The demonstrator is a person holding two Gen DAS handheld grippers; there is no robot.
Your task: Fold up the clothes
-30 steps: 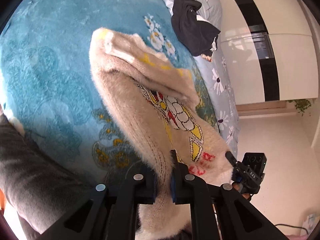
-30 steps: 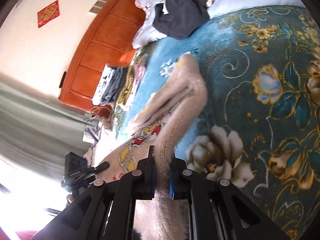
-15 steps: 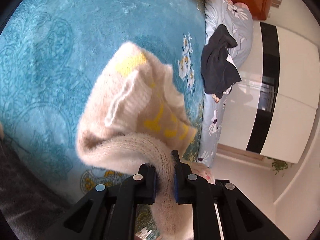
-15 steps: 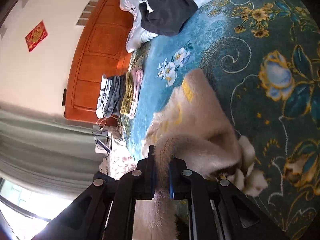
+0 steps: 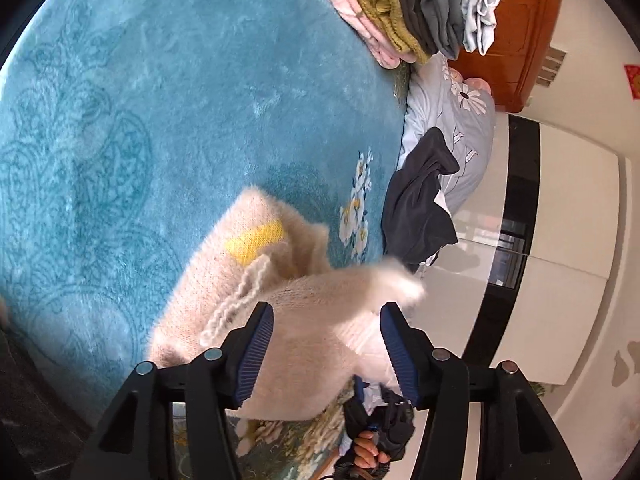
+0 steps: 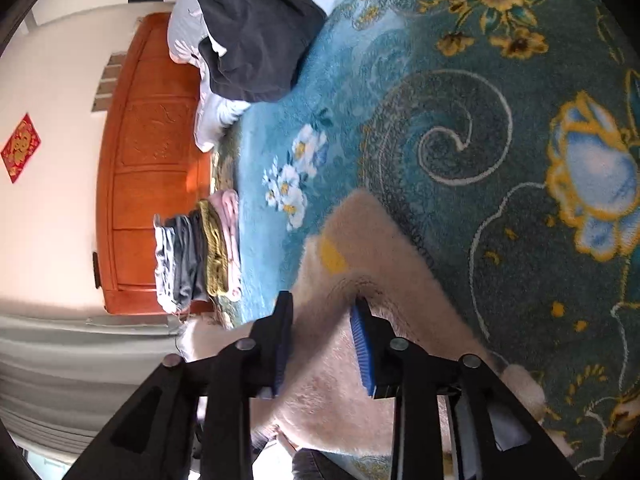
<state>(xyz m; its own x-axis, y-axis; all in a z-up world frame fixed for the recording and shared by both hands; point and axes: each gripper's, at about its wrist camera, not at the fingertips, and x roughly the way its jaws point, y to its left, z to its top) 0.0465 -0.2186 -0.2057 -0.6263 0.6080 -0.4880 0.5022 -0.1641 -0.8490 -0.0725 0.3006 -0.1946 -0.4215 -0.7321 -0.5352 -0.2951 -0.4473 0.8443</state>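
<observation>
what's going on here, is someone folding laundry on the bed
Yes. A person with a handheld gripper in each hand is folding a fuzzy beige sweater on a teal floral blanket. Both the left gripper and the right gripper are open, with the sweater lying doubled over on the blanket between their fingers. A stack of folded clothes sits by the wooden headboard, and a dark garment lies unfolded near the pillow.

Fuzzy knit sweater (image 5: 304, 320), plush blanket (image 5: 160, 120)
</observation>
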